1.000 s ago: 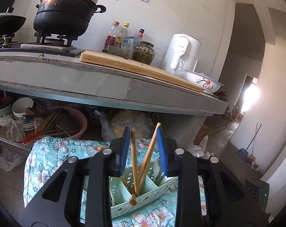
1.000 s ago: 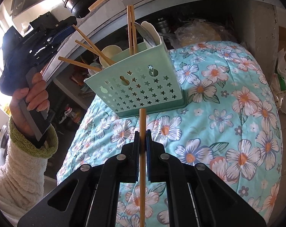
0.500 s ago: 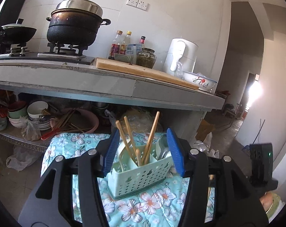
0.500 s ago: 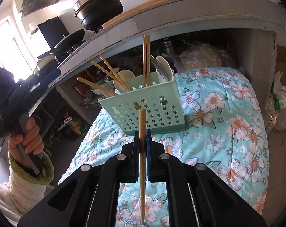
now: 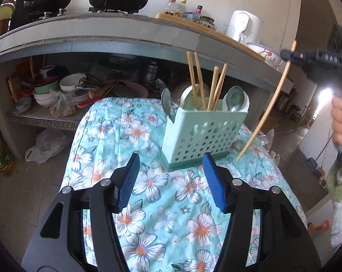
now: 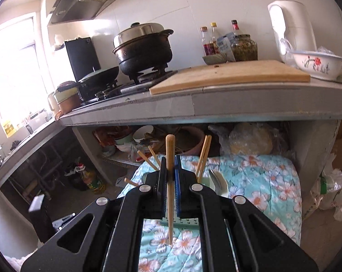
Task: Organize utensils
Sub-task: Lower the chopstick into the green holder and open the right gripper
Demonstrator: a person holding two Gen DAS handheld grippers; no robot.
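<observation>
- Left tool [image 5: 169,181], lower centre, has just been opening; nothing between its jaws.
- Right tool [image 6: 170,176] grips a chopstick [image 6: 170,181].
- Mint caddy [image 5: 202,133], possibly plastic, stands mid-frame.

The right tongs [image 6: 170,170] hide most of the utensil caddy [image 6: 182,221] behind them.
</observation>
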